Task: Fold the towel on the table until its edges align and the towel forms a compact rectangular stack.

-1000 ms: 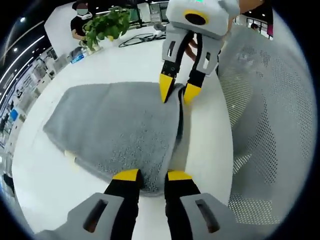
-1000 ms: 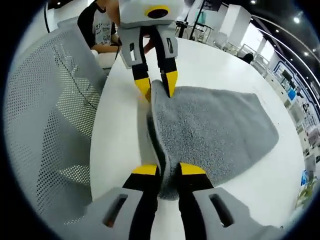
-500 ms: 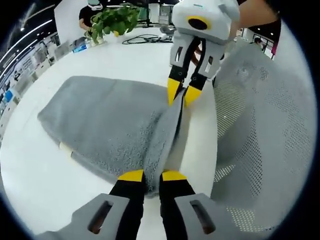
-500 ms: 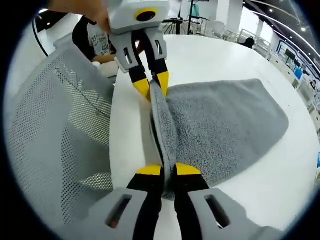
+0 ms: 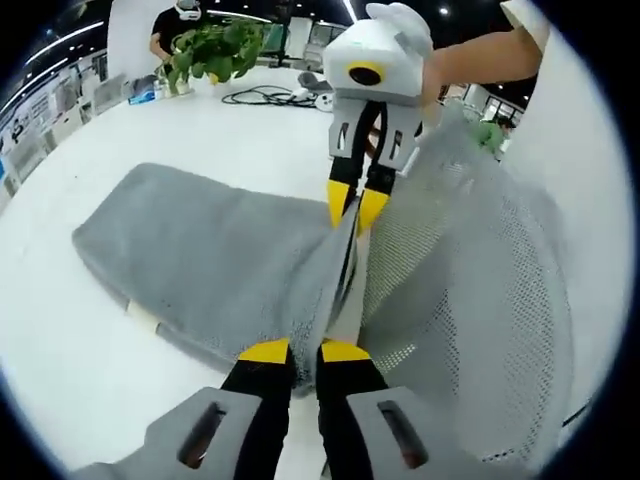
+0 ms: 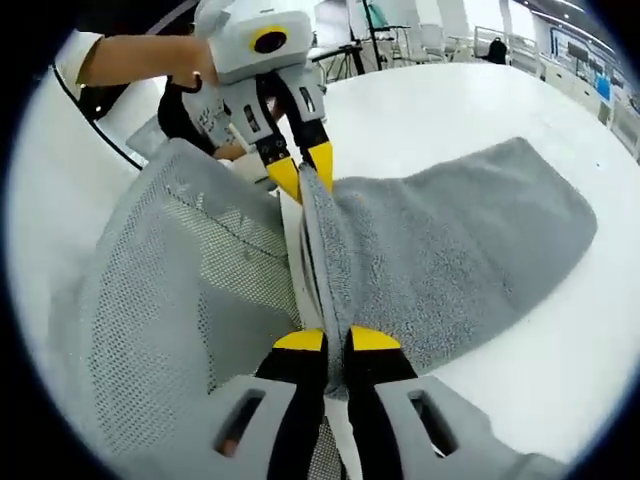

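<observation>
A grey towel (image 5: pixel 200 255) lies on the white round table (image 5: pixel 60 370), its near edge lifted into a taut ridge between the two grippers. In the left gripper view my left gripper (image 5: pixel 305 352) is shut on one end of that edge, and my right gripper (image 5: pixel 356 207) is shut on the other end, further off. The right gripper view has the same towel (image 6: pixel 450 245) spreading to the right, my right gripper (image 6: pixel 337 342) shut on its edge at the bottom and my left gripper (image 6: pixel 303 170) shut on it at the top.
A grey mesh chair (image 5: pixel 470 290) stands right against the table edge beside the lifted towel edge, and its back (image 6: pixel 180 290) also shows in the right gripper view. A potted plant (image 5: pixel 210 50), black cables (image 5: pixel 265 95) and a person (image 5: pixel 170 20) are at the table's far side.
Both grippers have shut on the towel's near edge and raised it off the table; the edge is now stretched taut between them. Both views have risen and shifted over the chair.
</observation>
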The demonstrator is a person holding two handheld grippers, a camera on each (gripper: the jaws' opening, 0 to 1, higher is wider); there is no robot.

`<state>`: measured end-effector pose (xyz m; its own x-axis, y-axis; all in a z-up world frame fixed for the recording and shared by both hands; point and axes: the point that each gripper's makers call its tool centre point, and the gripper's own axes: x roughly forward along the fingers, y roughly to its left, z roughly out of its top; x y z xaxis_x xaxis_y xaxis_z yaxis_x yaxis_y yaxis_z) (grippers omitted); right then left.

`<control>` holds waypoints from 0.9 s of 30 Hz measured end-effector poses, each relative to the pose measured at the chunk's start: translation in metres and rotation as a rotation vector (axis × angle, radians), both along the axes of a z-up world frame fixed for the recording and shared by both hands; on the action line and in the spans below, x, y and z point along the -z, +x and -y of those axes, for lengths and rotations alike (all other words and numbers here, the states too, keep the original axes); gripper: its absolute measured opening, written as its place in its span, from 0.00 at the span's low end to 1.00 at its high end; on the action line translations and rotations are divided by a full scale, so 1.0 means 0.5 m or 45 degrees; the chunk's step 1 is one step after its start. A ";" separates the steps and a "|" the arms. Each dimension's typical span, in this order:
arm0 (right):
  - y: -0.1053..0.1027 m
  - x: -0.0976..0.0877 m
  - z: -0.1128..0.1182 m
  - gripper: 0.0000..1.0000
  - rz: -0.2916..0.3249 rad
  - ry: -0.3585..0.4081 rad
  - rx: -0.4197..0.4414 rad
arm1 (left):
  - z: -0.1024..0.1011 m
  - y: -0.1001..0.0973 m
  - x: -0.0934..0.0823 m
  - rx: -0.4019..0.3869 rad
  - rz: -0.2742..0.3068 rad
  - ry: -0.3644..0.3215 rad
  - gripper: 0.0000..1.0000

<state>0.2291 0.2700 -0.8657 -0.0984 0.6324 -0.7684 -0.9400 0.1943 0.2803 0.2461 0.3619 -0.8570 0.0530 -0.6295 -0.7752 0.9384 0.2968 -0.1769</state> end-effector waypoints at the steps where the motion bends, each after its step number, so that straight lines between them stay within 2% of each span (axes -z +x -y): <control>1: 0.002 -0.006 0.000 0.04 -0.001 0.005 0.002 | 0.001 0.003 -0.012 -0.005 -0.004 -0.006 0.08; 3: 0.001 -0.026 -0.004 0.04 0.004 0.023 0.009 | 0.002 0.006 -0.026 -0.010 -0.006 -0.012 0.08; 8: -0.003 -0.059 -0.003 0.04 -0.015 0.054 0.005 | 0.004 0.002 -0.071 -0.010 -0.078 -0.041 0.08; 11: -0.002 -0.085 -0.004 0.04 -0.011 0.069 -0.007 | 0.005 0.003 -0.091 -0.001 -0.072 -0.054 0.08; 15: 0.018 -0.109 -0.004 0.04 0.035 0.071 -0.015 | 0.007 0.019 -0.111 -0.007 -0.048 -0.078 0.08; 17: 0.033 -0.121 -0.004 0.04 0.060 0.076 -0.002 | 0.008 0.040 -0.123 -0.023 0.001 -0.093 0.08; 22: 0.065 -0.152 -0.005 0.05 0.125 0.107 0.030 | 0.006 0.074 -0.154 -0.062 0.046 -0.124 0.09; 27: 0.118 -0.178 -0.004 0.05 0.229 0.129 0.100 | 0.008 0.112 -0.177 -0.091 0.105 -0.135 0.09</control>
